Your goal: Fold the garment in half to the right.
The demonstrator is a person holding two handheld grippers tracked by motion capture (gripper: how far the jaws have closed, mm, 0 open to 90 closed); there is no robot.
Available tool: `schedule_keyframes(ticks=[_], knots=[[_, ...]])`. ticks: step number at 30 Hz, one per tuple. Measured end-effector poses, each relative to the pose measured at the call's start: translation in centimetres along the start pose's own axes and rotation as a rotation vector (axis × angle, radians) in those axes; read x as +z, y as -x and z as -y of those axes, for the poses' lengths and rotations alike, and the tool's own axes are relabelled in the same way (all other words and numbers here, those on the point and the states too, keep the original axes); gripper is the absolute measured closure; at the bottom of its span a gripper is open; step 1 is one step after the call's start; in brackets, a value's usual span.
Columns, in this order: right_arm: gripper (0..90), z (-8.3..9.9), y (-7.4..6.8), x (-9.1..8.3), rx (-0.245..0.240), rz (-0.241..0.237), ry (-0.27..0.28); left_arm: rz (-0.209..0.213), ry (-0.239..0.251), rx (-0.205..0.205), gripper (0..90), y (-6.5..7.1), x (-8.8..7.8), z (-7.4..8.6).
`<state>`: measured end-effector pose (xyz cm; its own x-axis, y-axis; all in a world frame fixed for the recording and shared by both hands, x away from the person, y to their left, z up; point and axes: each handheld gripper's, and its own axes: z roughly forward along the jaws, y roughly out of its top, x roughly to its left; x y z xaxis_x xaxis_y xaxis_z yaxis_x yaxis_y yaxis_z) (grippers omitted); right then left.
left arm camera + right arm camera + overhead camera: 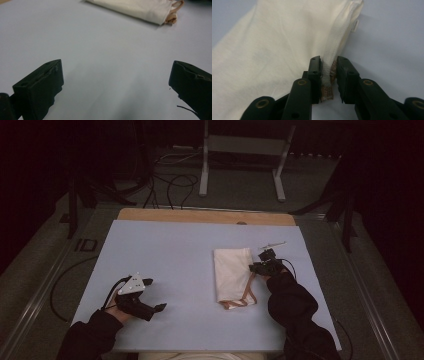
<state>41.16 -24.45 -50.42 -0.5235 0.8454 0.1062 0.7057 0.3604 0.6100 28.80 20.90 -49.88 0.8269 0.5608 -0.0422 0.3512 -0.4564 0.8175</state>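
Folded cream cloth (pixel 231 274) lies on the pale blue table (pixel 165 250), right of centre, its brown-trimmed end toward the person. Right hand-held gripper (pixel 329 70) sits at the cloth's right edge, jaws nearly together with the hemmed edge and brown trim between them; whether the pads press on it, cannot tell. Left hand-held gripper (pixel 159 306) is well apart from the cloth, low over bare table, jaws wide apart with nothing between.

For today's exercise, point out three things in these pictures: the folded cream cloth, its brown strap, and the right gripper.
folded cream cloth (pixel 231 270): high view, middle of its top layer.
brown strap (pixel 246 299): high view, loop at the cloth's near end.
right gripper (pixel 329 75): right gripper view, between its fingertips, at the cloth's hem.
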Motion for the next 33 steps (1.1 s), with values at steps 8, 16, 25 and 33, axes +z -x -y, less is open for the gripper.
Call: schedule_keyframes(ticks=[8, 16, 25, 33], knots=[[64.8, -0.2, 0.5, -0.6, 0.02, -0.016, 0.025, -0.003, 0.008, -0.008, 0.5, 0.4, -0.8, 0.8], [60.6, -3.7, 0.9, -2.6, 0.038, -0.064, 0.145, 0.0, 0.015, -0.027, 0.5, 0.4, -0.8, 1.2], [53.8, -6.3, 1.8, -0.2, 0.066, -0.062, 0.11, 0.016, 0.034, -0.023, 0.5, 0.3, -0.6, 1.6], [51.4, -5.2, 2.8, 3.4, 0.103, -0.08, 0.017, 0.024, 0.044, -0.027, 0.5, 0.1, -0.6, 1.7]])
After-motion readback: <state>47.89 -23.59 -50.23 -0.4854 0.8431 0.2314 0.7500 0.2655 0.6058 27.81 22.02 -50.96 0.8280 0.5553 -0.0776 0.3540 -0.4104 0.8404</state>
